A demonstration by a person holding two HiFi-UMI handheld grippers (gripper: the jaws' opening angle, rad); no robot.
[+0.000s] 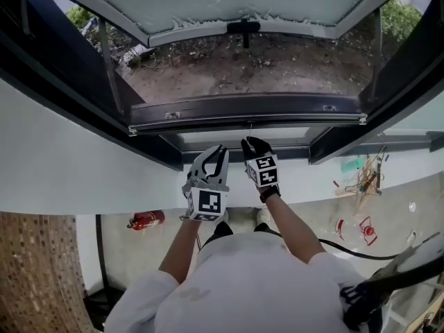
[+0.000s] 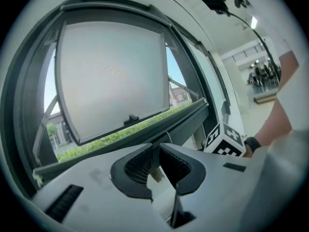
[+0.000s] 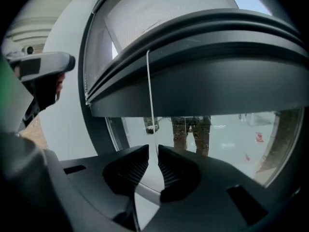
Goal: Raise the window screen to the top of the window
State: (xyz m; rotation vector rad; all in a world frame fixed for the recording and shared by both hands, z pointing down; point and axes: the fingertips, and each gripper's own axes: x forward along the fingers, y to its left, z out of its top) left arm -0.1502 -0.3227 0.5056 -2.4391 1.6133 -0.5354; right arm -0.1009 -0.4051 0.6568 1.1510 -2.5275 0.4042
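Note:
The window screen's dark bottom bar (image 1: pixel 243 109) runs across the opening between the side frames, low in the window. A thin white pull cord (image 3: pixel 149 100) hangs from the bar's middle (image 3: pixel 203 81). My right gripper (image 1: pixel 250 143) sits just under the bar, and in the right gripper view it (image 3: pixel 153 153) is shut on the cord. My left gripper (image 1: pixel 220 150) is beside it on the left, slightly lower. In its own view its jaws (image 2: pixel 157 151) are together with nothing between them, pointing at the bar (image 2: pixel 145 129).
The glass sash (image 1: pixel 243 5) is swung outward above the bar, with its handle (image 1: pixel 243 27) at the edge. Dark frame posts (image 1: pixel 111 68) flank the opening. A red fire extinguisher (image 1: pixel 146 219) and a black cable (image 1: pixel 347 248) lie on the floor.

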